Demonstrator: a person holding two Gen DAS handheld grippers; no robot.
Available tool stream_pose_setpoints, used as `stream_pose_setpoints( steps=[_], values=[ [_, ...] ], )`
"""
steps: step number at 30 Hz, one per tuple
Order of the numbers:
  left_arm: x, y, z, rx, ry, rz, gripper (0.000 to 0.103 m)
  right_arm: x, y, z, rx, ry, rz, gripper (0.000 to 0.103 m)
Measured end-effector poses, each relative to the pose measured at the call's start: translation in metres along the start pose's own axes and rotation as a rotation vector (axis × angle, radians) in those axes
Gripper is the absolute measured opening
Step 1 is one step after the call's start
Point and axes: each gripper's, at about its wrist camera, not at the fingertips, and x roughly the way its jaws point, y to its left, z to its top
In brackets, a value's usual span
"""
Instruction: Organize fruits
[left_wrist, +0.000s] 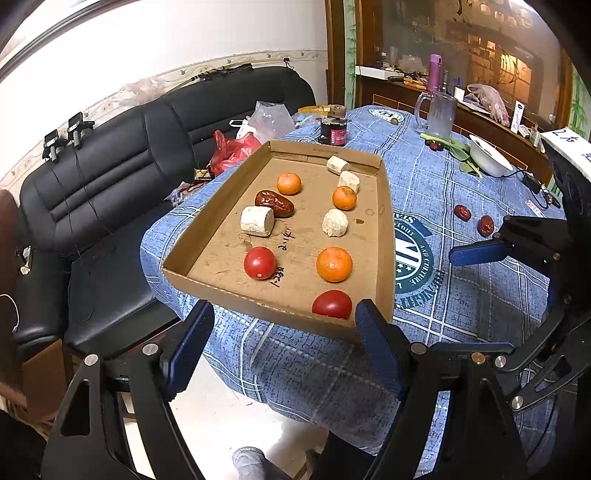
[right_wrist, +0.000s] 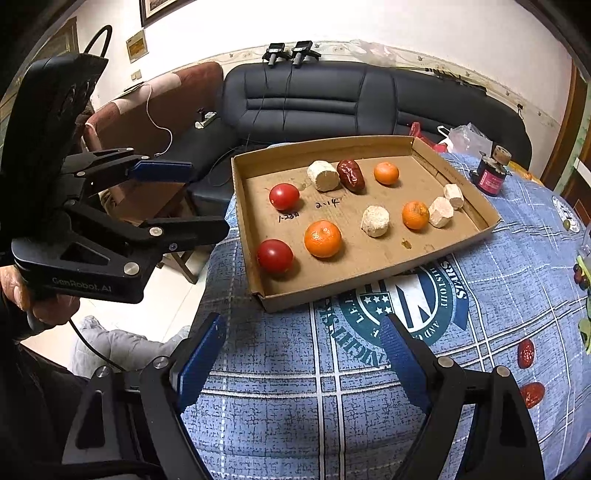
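The cardboard tray (left_wrist: 384, 236) sits on the blue-clothed surface (right_wrist: 295, 369), holding two red tomatoes (left_wrist: 259, 262), three oranges (left_wrist: 334, 264), one wrinkled date (left_wrist: 275, 203) and pale chunks (left_wrist: 257, 220). Two loose dates (left_wrist: 462, 212) lie at 3 o'clock. The left hand-held gripper (left_wrist: 284, 354) and right hand-held gripper (right_wrist: 303, 362) are both spread, empty.

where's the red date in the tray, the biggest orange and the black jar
red date (left_wrist: 274, 203), left wrist view, middle of its wrinkled skin
biggest orange (left_wrist: 334, 264), left wrist view, centre
black jar (left_wrist: 333, 132), left wrist view, label

Black leather sofa (right_wrist: 369, 99), white wall (right_wrist: 332, 22)
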Motion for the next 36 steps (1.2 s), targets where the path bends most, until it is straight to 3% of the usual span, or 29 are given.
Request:
stream_pose_setpoints(
  steps=[36],
  values=[
    [-0.0086,0.0019,-0.0020,0.003,-0.030,0.028,0.079,-0.0025,0.0072,0.0046,-0.051,-0.010,-0.015,0.086]
  ],
)
